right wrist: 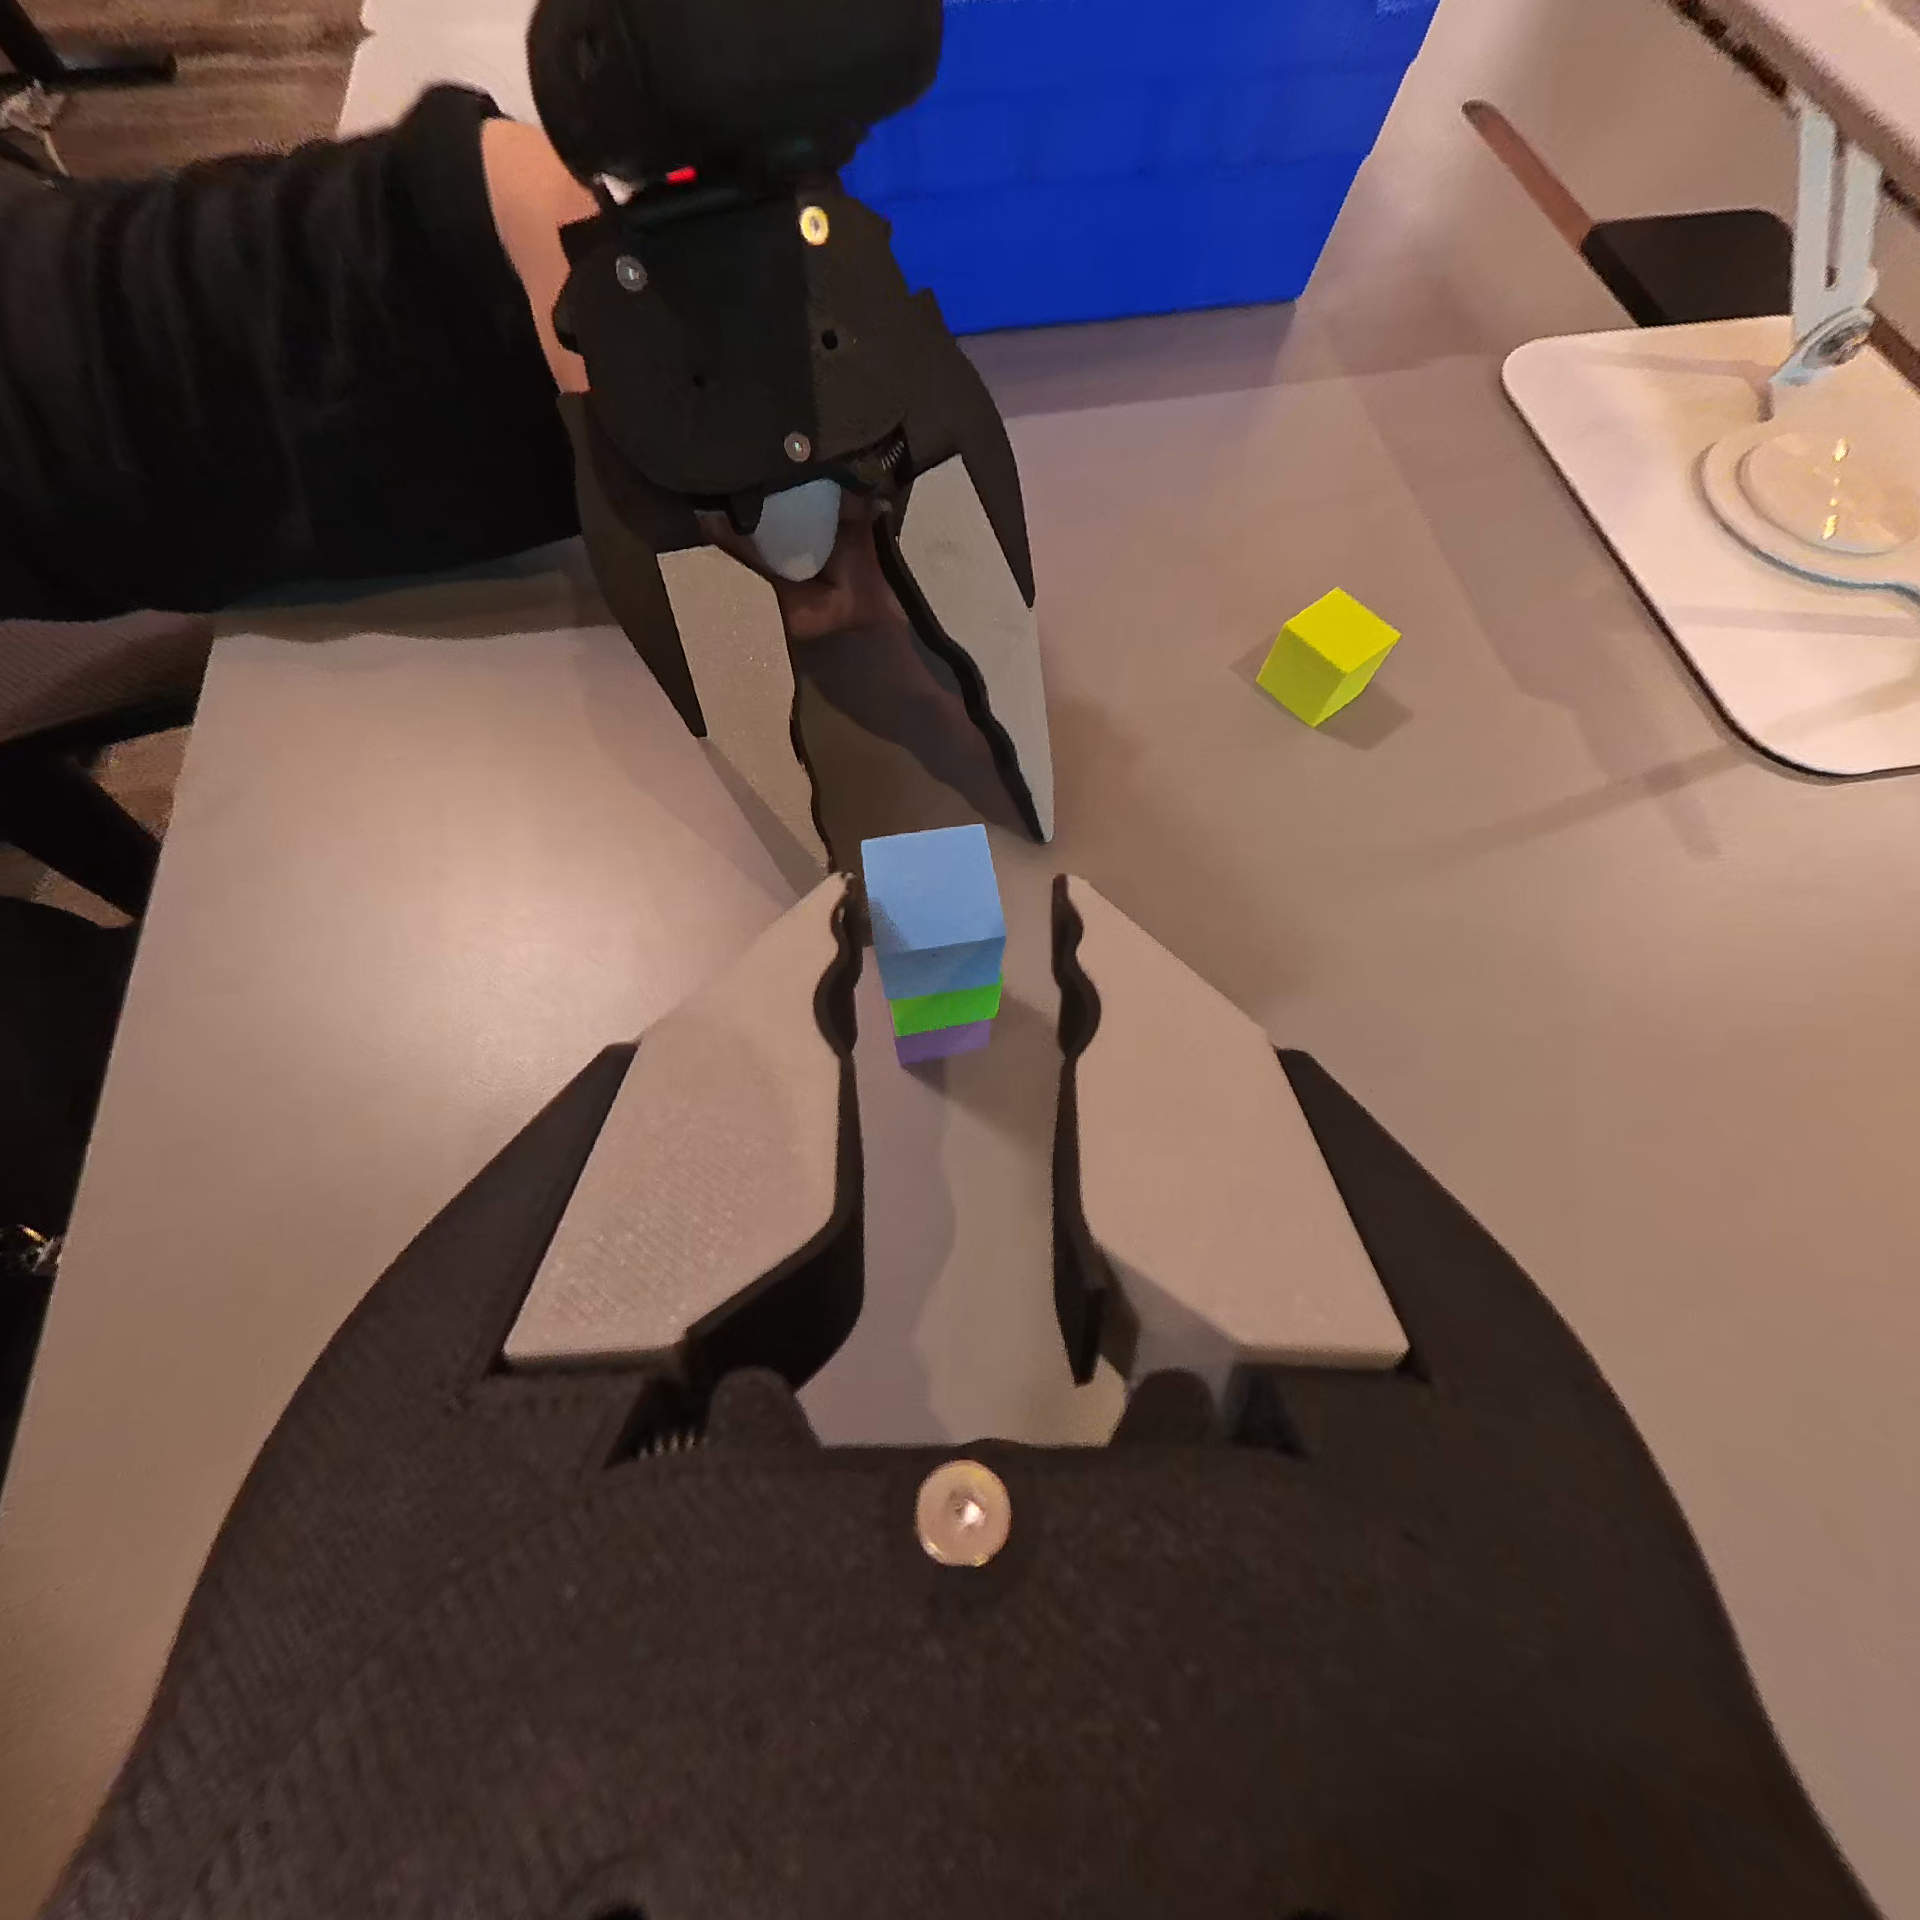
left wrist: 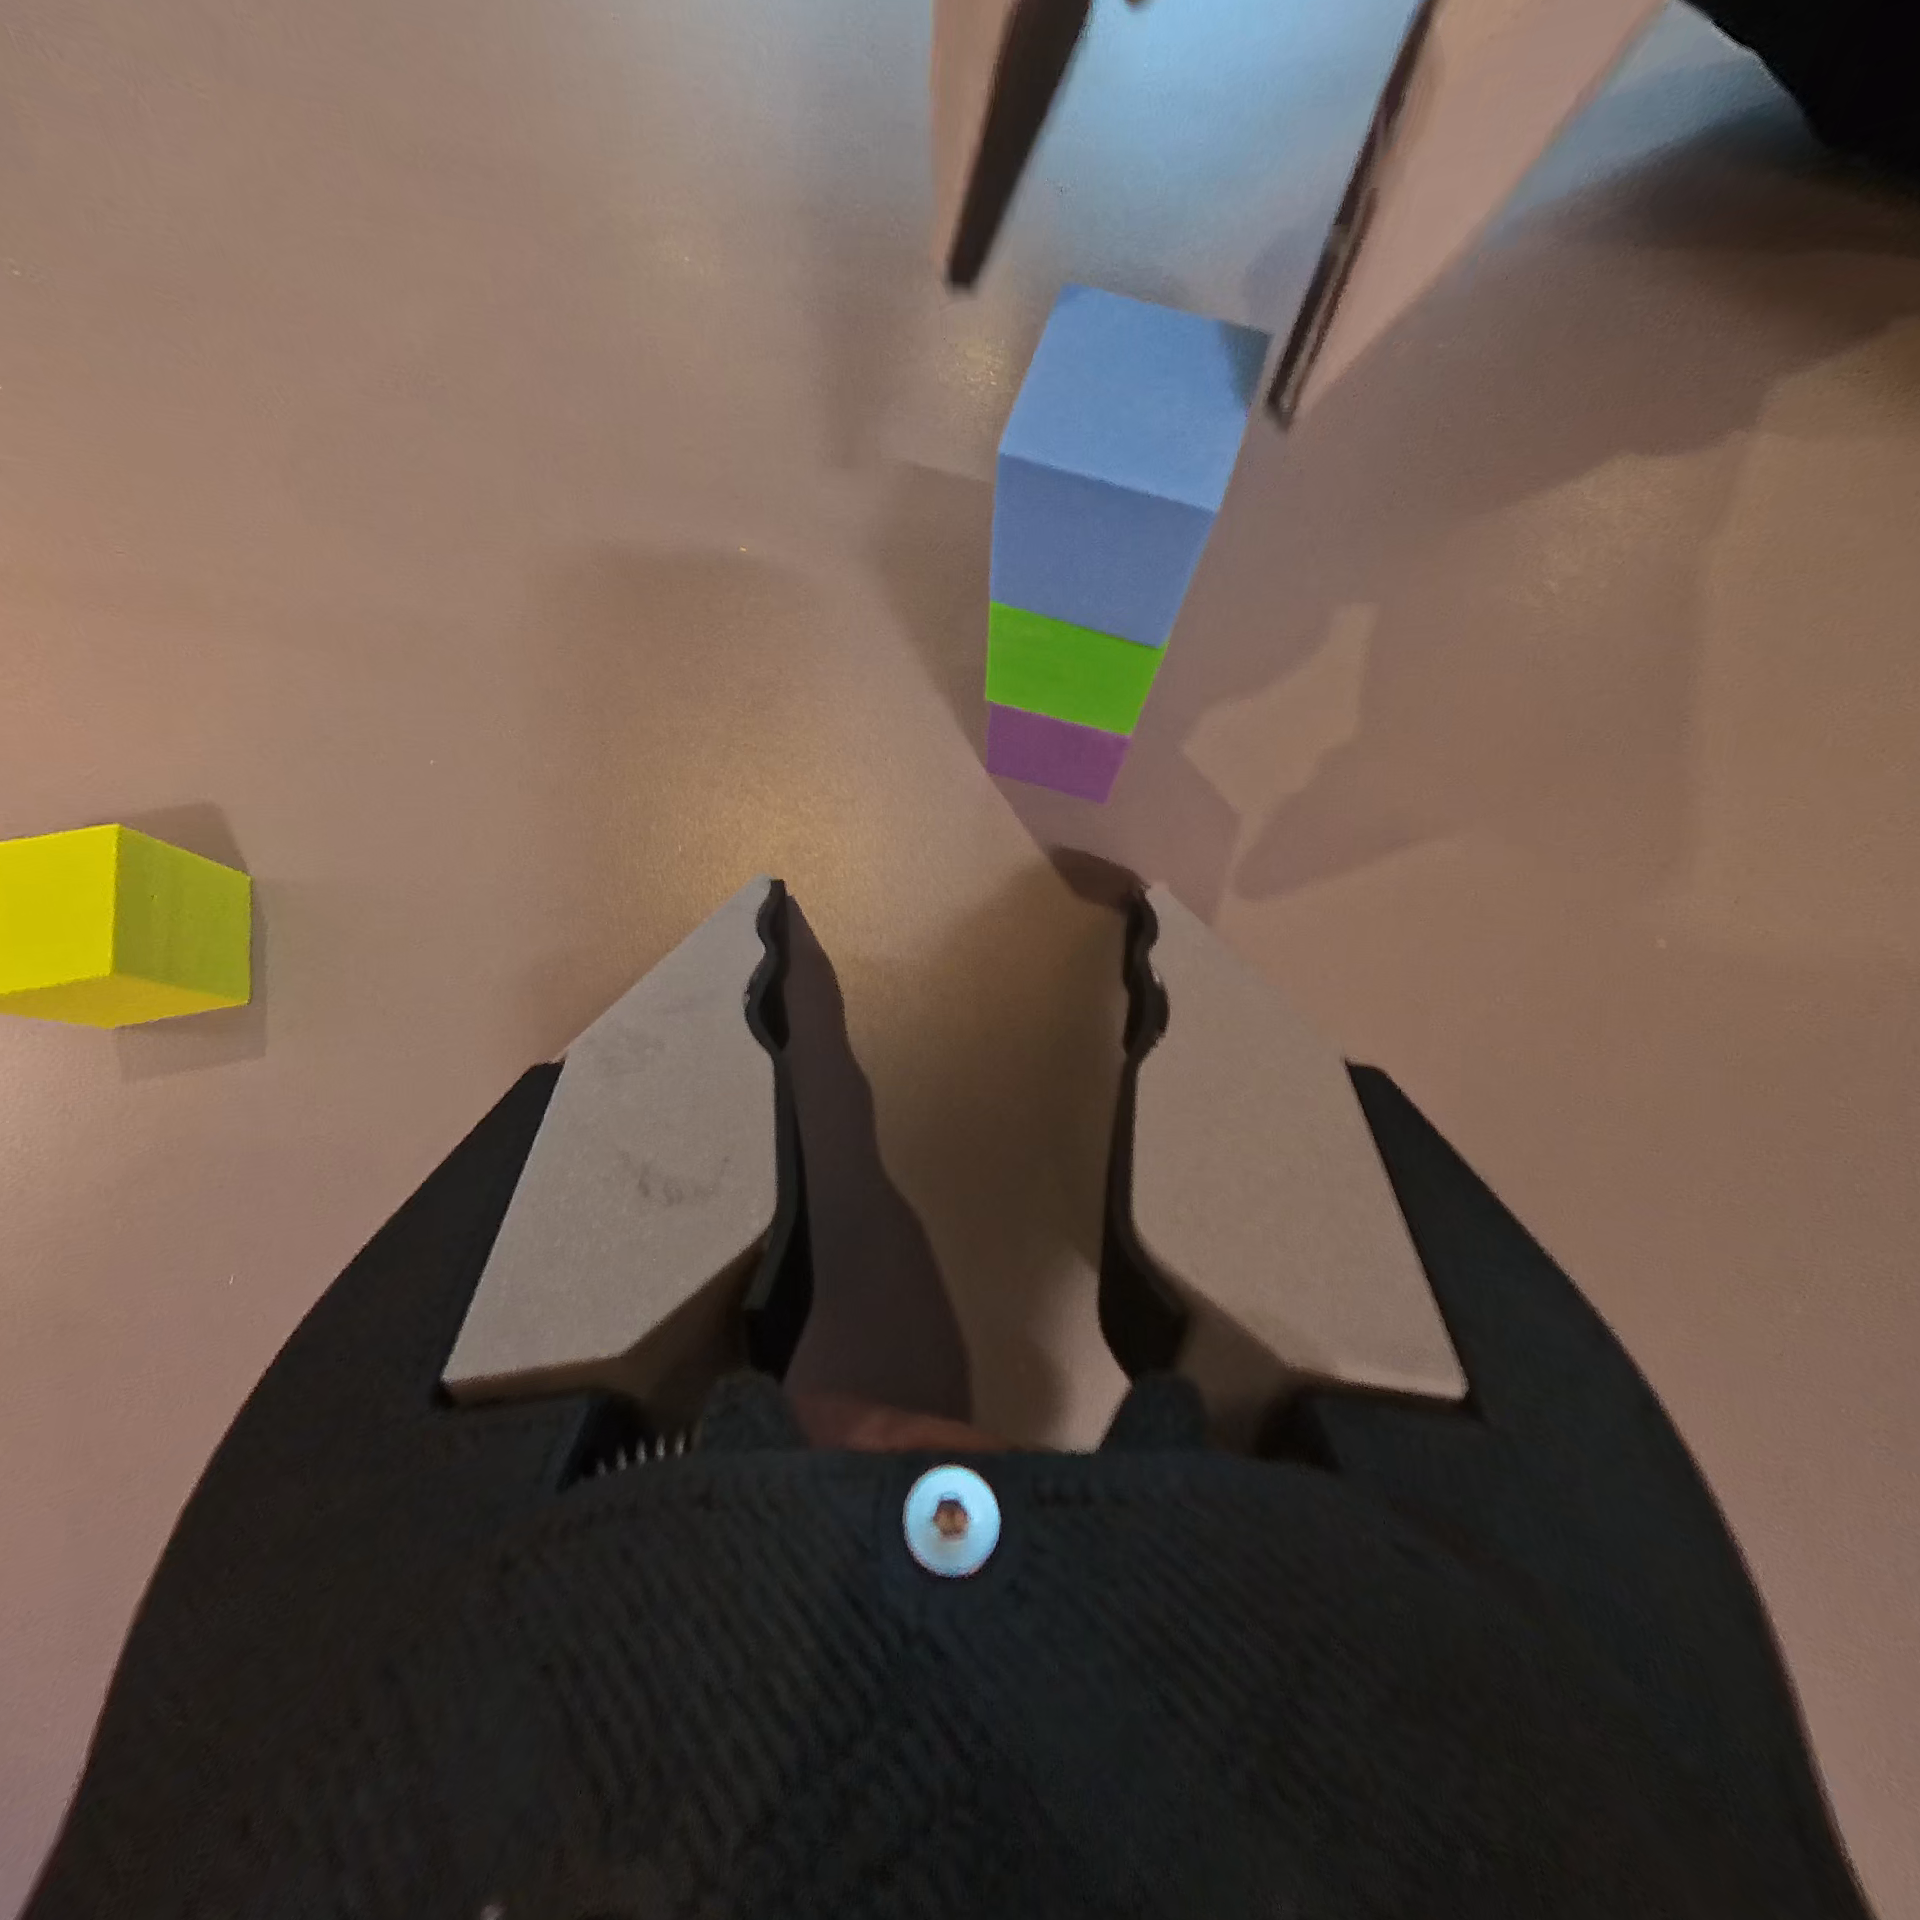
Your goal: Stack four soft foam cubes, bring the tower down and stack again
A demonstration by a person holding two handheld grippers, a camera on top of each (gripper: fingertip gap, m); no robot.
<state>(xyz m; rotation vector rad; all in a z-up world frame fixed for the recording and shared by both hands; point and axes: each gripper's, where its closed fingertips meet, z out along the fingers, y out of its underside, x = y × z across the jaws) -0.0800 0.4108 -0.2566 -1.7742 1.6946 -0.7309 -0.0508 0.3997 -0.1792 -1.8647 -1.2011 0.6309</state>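
Three cubes are stacked: blue cube (right wrist: 933, 896) on green cube (right wrist: 945, 1007) on purple cube (right wrist: 943, 1041). Yellow cube (right wrist: 1328, 655) is left apart on the surface (right wrist: 1455, 1039). Left tongs (left wrist: 958, 891) and right tongs (right wrist: 954, 888) are both spread, nothing pinched.

Four foam cubes in all: one blue cube (right wrist: 932, 899), one green cube (right wrist: 945, 1006) and one purple cube (right wrist: 942, 1041) stacked as a single tower of three, plus one yellow cube (right wrist: 1327, 655) lying apart on the one worktop (right wrist: 1455, 987). Two grippers: left gripper (left wrist: 956, 894), right gripper (right wrist: 951, 883), two fingers each. One blue bin (right wrist: 1122, 156). One white stand base (right wrist: 1662, 499). One dark sleeve (right wrist: 260, 395).
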